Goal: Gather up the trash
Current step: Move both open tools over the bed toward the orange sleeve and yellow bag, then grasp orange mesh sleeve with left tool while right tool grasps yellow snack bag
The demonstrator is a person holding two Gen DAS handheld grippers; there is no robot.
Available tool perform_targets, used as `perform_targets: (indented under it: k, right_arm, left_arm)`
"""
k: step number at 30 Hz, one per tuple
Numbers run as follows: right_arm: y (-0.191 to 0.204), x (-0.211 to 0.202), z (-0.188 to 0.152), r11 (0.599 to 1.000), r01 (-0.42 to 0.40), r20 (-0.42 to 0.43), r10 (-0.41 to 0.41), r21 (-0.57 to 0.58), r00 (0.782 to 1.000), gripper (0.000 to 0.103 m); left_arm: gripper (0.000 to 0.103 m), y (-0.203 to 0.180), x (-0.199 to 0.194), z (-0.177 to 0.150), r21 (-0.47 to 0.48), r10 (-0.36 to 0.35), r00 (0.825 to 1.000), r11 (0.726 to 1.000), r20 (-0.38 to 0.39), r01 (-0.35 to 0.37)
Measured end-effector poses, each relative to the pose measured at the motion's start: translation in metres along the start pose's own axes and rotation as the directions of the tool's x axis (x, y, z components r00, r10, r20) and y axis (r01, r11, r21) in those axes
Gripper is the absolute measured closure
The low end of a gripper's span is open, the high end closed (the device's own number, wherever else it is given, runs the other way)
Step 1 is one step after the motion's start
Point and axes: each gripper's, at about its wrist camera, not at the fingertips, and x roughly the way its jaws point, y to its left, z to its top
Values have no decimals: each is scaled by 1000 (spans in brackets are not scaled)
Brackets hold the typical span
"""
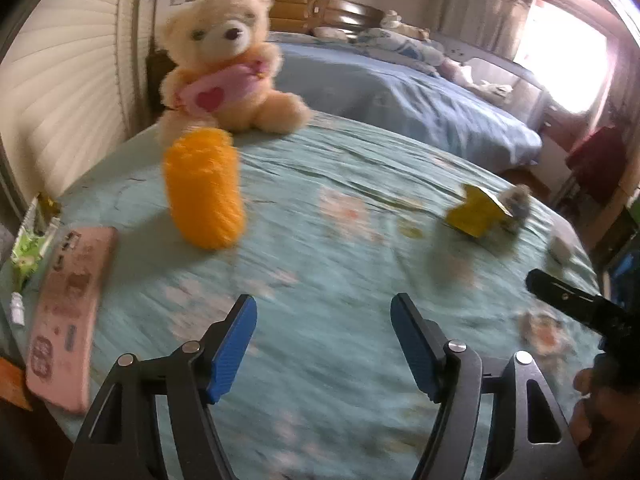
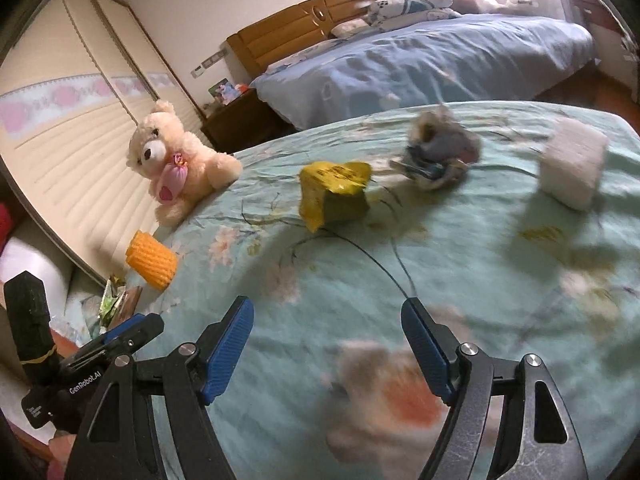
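Note:
A crumpled yellow wrapper (image 2: 334,194) lies on the teal flowered bedspread (image 2: 460,264), with a crumpled grey-blue paper wad (image 2: 440,148) beyond it and a white tissue block (image 2: 572,164) to the right. In the left wrist view the yellow wrapper (image 1: 476,212) and the paper wad (image 1: 518,204) sit at the far right. An orange foam net sleeve (image 1: 204,188) lies ahead on the left. My left gripper (image 1: 324,308) is open over bare bedspread (image 1: 340,248). My right gripper (image 2: 328,312) is open too, nothing between its fingers. Both views are blurred.
A cream teddy bear (image 1: 228,60) sits at the bed's far edge. A pink flat pack (image 1: 64,312) and a green wrapper (image 1: 30,240) lie at the left. A second bed with blue cover (image 2: 420,64) stands behind. The left gripper (image 2: 120,336) shows low left in the right wrist view.

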Motion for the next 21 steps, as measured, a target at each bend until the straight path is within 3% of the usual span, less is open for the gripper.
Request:
perform_targets:
  k: [9, 16, 17, 18, 21]
  right_arm:
    - [1, 43, 32, 1000, 24, -4, -24, 17, 1000, 25]
    - [1, 65, 52, 998, 67, -2, -67, 11, 998, 27]
    - [1, 67, 53, 998, 70, -1, -70, 8, 998, 35]
    - [1, 69, 54, 997, 75, -2, -75, 5, 997, 50]
    - [-2, 71, 55, 997, 80, -4, -80, 8, 997, 67]
  left_arm:
    - [29, 29, 32, 41, -21, 105, 994, 994, 25, -105]
    - [30, 40, 60, 55, -32, 111, 994, 993, 7, -111]
    - [30, 40, 64, 56, -29, 108, 994, 994, 7, -107]
    - [32, 41, 66, 58, -25, 105, 994, 994, 7, -105]
    - [55, 40, 75, 59, -14, 92, 996, 996, -3, -92]
